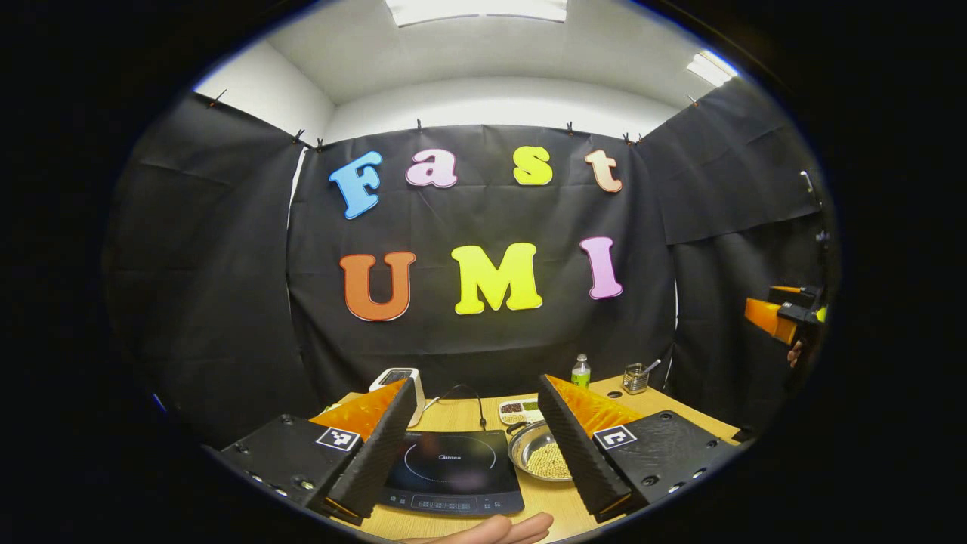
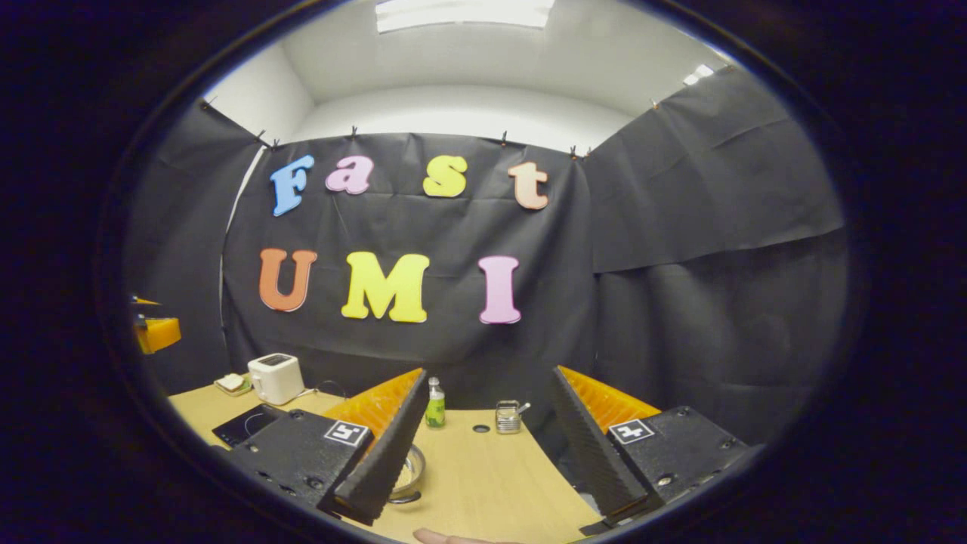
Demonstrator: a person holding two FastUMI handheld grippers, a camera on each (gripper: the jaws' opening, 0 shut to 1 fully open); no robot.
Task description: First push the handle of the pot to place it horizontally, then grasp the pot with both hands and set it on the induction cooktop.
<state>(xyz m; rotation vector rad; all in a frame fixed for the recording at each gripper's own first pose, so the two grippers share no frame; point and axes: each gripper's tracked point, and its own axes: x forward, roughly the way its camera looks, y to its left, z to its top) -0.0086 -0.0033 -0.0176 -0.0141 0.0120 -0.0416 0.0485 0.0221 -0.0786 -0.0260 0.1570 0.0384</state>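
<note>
Both my tongs hang open above the table, left gripper (image 1: 476, 438) and right gripper (image 2: 483, 438) holding nothing. Pot (image 1: 538, 453) sits just right of the cooktop (image 1: 453, 468), handle unclear. Risk, I judge: a hard push tips its contents out.
</note>
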